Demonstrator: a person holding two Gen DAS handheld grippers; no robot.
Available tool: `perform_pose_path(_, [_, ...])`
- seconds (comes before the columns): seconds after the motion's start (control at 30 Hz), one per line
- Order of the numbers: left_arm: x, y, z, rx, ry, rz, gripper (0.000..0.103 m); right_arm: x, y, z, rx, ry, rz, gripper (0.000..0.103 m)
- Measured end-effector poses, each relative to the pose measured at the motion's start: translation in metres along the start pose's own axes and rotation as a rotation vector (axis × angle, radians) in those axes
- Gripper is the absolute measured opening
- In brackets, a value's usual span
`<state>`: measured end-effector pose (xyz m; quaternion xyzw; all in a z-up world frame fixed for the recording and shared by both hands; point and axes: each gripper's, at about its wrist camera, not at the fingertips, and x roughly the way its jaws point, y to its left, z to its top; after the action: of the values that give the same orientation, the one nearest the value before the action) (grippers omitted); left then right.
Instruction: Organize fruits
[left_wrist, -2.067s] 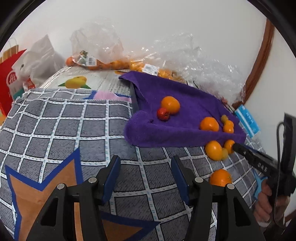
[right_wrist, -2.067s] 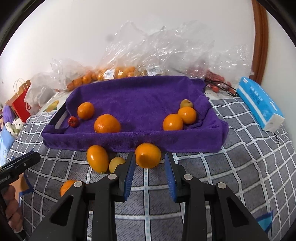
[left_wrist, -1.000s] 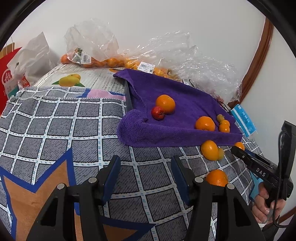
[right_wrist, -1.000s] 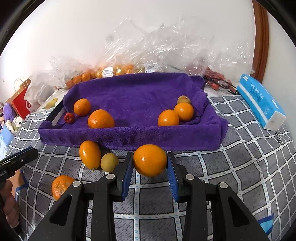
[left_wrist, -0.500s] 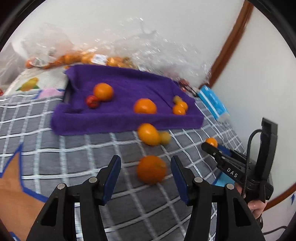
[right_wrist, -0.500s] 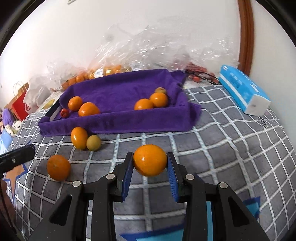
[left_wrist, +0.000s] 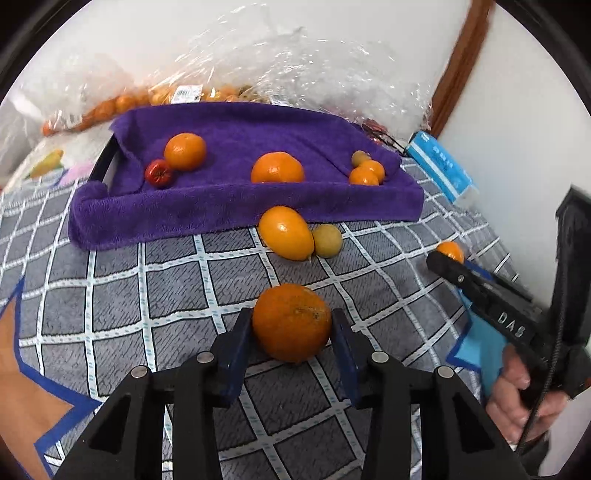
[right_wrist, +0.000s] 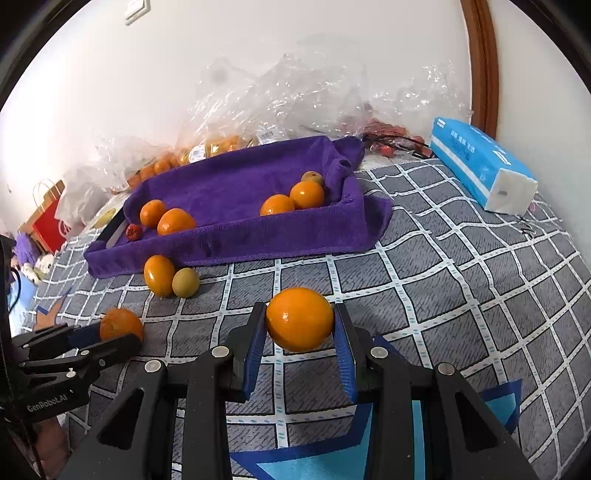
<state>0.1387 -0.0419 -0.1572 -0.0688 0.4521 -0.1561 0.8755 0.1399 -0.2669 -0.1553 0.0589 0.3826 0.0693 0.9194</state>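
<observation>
My left gripper has its fingers on both sides of a dark orange lying on the checked cloth; in the right wrist view it sits between those fingers. My right gripper is shut on a smooth orange and holds it above the cloth. A purple towel-lined tray holds several oranges, a small red fruit and a small greenish fruit. An oval orange and a yellow-green fruit lie in front of the tray.
Clear plastic bags with more oranges lie behind the tray against the wall. A blue tissue pack lies at the right. A red paper bag stands at the far left. The grey checked cloth covers the surface.
My left gripper swung right and came up to the dark orange, its fingers now around it. My right gripper closed on the smooth orange, lifted it and drew back from the tray.
</observation>
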Motion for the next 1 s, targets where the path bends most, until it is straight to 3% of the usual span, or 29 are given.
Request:
perform_pose_path(0.4, [-0.003,0.012,-0.001,-0.073,0.025,-0.034,0.039,0.000,0.000,0.000,0.005,-0.002,-0.008,0.035])
perform_pose_path(1.0, [-0.027,0.058,0.004,-0.153,-0.030,0.054,0.039,0.002,0.010,0.000,-0.054,0.009,-0.054,0.035])
